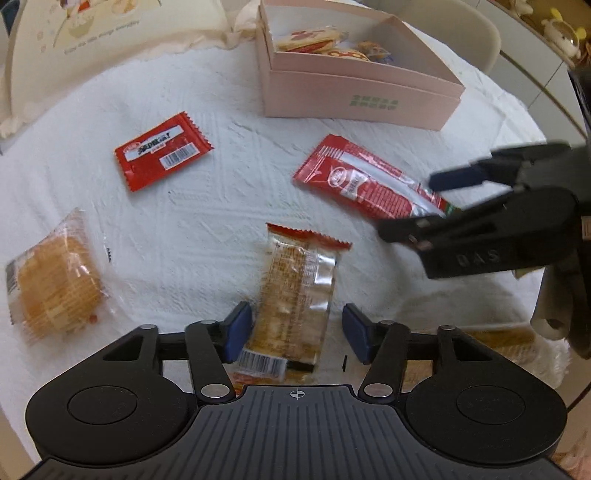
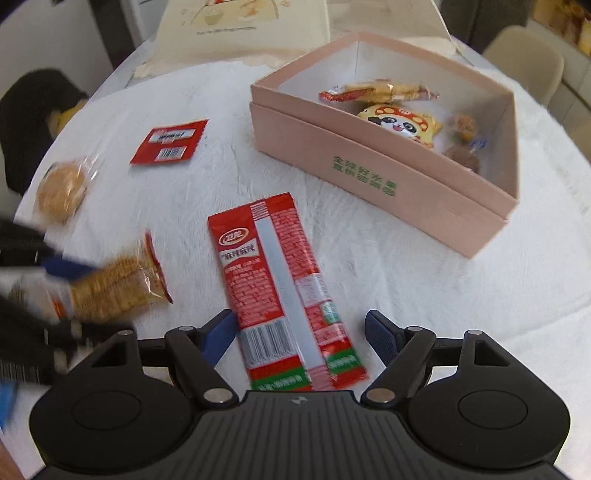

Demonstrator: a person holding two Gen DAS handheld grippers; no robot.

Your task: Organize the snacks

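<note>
My left gripper (image 1: 297, 328) is open around the near end of a clear-wrapped cracker pack (image 1: 295, 295) lying on the white cloth. My right gripper (image 2: 301, 334) is open around the near end of a long red snack pack (image 2: 280, 280). In the left wrist view the right gripper (image 1: 417, 206) sits at the long red pack's (image 1: 365, 181) right end. In the right wrist view the cracker pack (image 2: 118, 291) lies at the left with the blurred left gripper (image 2: 62, 291) on it. A pink box (image 2: 373, 177) holds several snacks.
A small red packet (image 1: 162, 151) and a wrapped round cake (image 1: 55, 284) lie on the cloth at the left. The pink box (image 1: 354, 96) stands at the back. A cream printed box lid (image 1: 92, 33) stands at the far left. Chairs stand beyond the table.
</note>
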